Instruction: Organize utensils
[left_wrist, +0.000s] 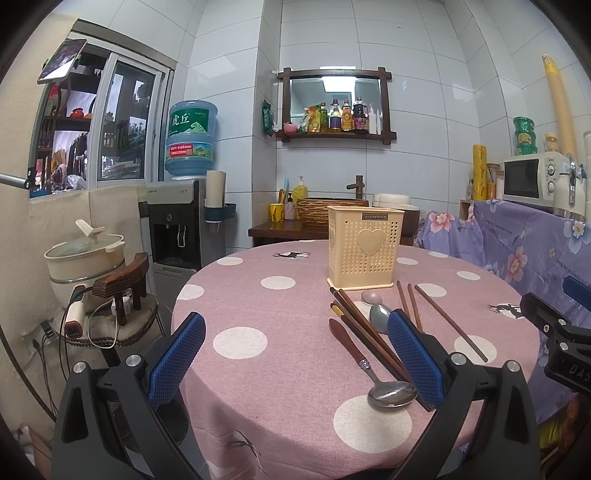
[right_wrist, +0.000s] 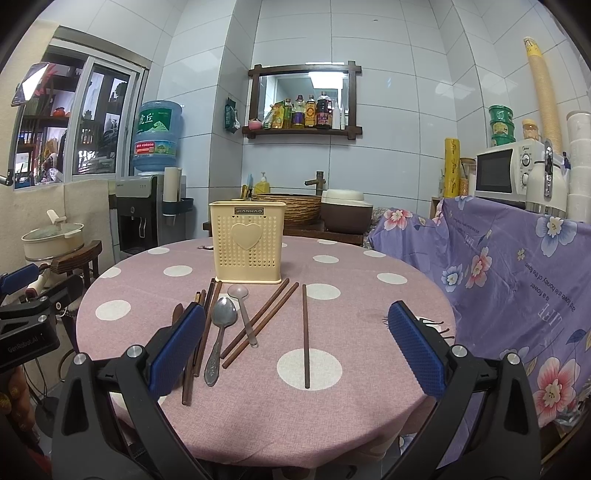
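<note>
A cream perforated utensil holder (left_wrist: 364, 251) (right_wrist: 247, 243) stands upright on the pink dotted round table (left_wrist: 258, 369) (right_wrist: 351, 406). In front of it lie several brown chopsticks (right_wrist: 258, 325), one lone chopstick (right_wrist: 306, 336), a metal spoon (right_wrist: 221, 332), a small pale spoon (right_wrist: 242, 306) and a wooden-handled spoon (left_wrist: 369, 365). My left gripper (left_wrist: 295, 354) is open and empty above the table, left of the utensils; its right finger (left_wrist: 413, 358) overlaps them. My right gripper (right_wrist: 295, 347) is open and empty, straddling the utensils.
A water dispenser (left_wrist: 184, 221) and a pot on a stool (left_wrist: 85, 258) stand to the left. A floral-covered counter with a microwave (right_wrist: 506, 173) is on the right. A wicker basin and rice cooker (right_wrist: 345, 214) sit behind the table.
</note>
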